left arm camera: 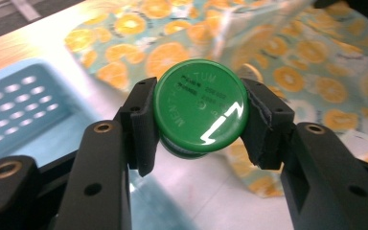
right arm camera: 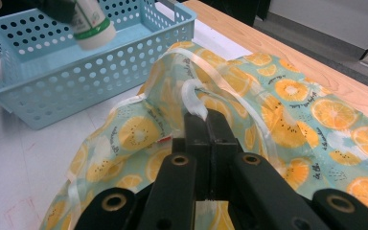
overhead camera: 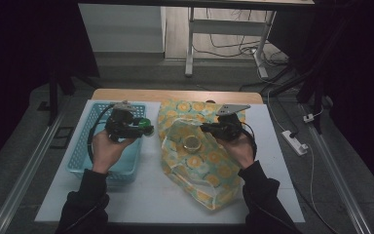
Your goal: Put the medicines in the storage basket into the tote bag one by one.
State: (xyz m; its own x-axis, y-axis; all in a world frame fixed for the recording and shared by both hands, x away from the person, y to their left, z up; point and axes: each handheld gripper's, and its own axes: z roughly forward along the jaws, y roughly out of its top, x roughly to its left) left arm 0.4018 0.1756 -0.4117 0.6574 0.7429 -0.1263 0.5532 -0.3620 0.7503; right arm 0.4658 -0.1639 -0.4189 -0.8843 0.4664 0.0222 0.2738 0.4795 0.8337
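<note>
L gripper (left arm camera: 199, 120) jaws half-open, clamp green-capped jar (left arm camera: 200, 111), cap toward camera; R gripper (right arm camera: 206, 120) jaws shut on bag (right arm camera: 287, 96) rim.

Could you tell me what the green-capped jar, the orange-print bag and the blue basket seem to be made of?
Green-capped jar: the cap looks like glossy moulded plastic, with a sharp white glare and raised lettering; its white body is probably plastic too.
Orange-print bag: thin, shiny, see-through plastic film, creased, with a clear handle strip.
Blue basket: rigid matte plastic with moulded rows of holes.
</note>
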